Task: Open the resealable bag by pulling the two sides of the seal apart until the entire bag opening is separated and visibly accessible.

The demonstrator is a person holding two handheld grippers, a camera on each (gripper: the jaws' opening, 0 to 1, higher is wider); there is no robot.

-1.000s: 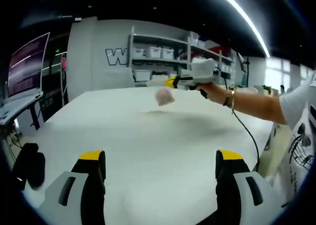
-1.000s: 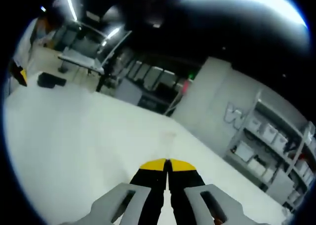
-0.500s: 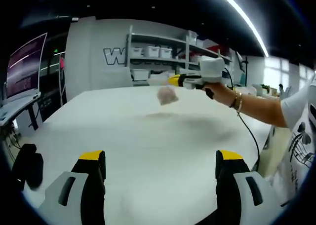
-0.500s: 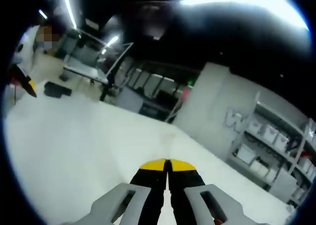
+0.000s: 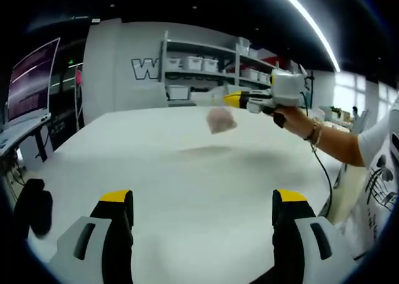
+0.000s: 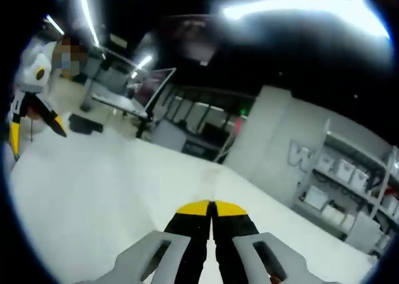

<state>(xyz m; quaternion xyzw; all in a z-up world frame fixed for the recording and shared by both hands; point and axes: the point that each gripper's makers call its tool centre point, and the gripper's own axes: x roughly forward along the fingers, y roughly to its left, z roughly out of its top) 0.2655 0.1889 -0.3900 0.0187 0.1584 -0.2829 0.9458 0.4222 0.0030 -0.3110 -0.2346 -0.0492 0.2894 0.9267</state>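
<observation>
Left gripper view: left gripper (image 5: 202, 212), fingers spread wide, nothing between them, above the white worktop (image 5: 187, 178).
Right gripper (image 5: 240, 100): fingers clenched on the resealable bag (image 5: 221, 119), hanging above the worktop.
Wall writing: large "W" (image 5: 142, 69).

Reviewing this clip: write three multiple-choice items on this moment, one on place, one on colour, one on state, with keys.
1. Where is the bag?
A. flat on the table
B. hanging above the table from the right gripper
C. on the shelf

2. The gripper fingertips are:
A. yellow
B. red
C. green

3. The left gripper jaws are:
A. shut on the bag
B. shut, empty
C. wide open, empty

Key: B, the bag dangles over its shadow; A, yellow caps show; C, bare table between the jaws.
</observation>
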